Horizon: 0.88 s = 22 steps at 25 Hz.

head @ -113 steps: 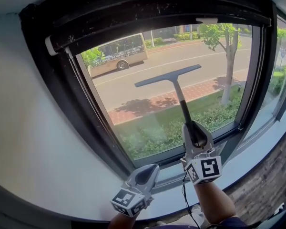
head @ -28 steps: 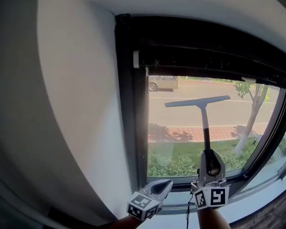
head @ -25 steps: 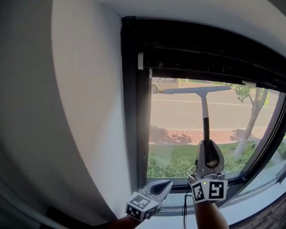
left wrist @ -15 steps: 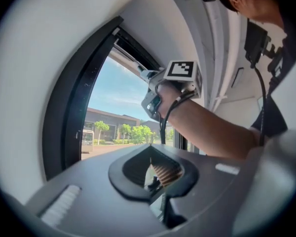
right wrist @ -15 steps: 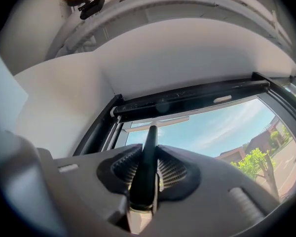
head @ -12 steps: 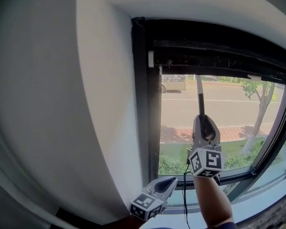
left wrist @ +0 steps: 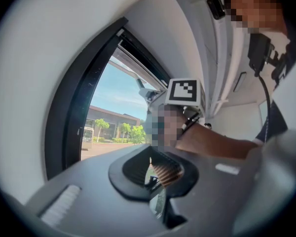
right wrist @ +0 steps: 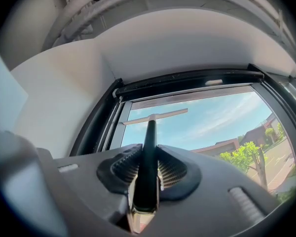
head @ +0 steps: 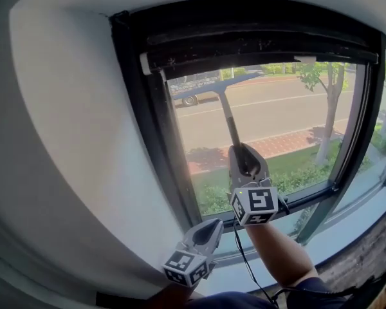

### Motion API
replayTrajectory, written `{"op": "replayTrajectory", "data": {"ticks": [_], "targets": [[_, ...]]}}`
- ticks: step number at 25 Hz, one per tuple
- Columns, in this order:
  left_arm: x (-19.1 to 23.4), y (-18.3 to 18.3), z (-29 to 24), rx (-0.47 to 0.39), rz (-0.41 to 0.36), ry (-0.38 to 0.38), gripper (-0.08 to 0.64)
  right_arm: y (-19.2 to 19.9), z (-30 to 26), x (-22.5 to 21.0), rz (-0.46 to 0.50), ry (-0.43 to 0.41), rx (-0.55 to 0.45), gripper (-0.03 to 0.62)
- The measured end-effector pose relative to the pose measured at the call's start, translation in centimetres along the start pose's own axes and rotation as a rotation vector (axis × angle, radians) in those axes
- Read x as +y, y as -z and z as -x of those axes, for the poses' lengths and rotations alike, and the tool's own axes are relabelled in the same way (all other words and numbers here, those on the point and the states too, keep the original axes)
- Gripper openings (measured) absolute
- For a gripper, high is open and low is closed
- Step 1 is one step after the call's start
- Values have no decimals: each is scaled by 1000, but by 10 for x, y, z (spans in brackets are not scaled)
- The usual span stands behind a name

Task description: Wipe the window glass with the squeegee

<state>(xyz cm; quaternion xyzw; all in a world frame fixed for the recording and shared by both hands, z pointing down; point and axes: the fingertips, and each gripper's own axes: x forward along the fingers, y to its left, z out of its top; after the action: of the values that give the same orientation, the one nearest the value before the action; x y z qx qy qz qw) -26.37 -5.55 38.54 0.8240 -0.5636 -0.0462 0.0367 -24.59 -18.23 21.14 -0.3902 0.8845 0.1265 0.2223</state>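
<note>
Squeegee (head: 228, 124): slim dark handle in right claw (head: 244, 159), straight T-blade atop

street-facing room: window (head: 276, 127), sill (head: 347, 227)

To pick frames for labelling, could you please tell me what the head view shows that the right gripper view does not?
Only the head view: the left gripper held low, the person's forearm, a vehicle on the road. Only the right gripper view: the right gripper with its ribbed pads clamped on the squeegee, blue sky, a building. Both: that squeegee with its blade high on the glass, the black window frame, a tree.
</note>
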Motion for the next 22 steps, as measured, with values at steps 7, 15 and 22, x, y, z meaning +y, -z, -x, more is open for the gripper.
{"op": "replayTrajectory", "data": {"ticks": [7, 15, 22], "targets": [[7, 3, 3, -9, 20, -8, 5, 35, 17, 7, -13, -9, 78, 101], [3, 8, 14, -20, 48, -28, 5, 65, 52, 9, 7, -6, 168, 101], [-5, 16, 25, 4, 15, -21, 5, 104, 85, 11, -20, 17, 248, 101]]}}
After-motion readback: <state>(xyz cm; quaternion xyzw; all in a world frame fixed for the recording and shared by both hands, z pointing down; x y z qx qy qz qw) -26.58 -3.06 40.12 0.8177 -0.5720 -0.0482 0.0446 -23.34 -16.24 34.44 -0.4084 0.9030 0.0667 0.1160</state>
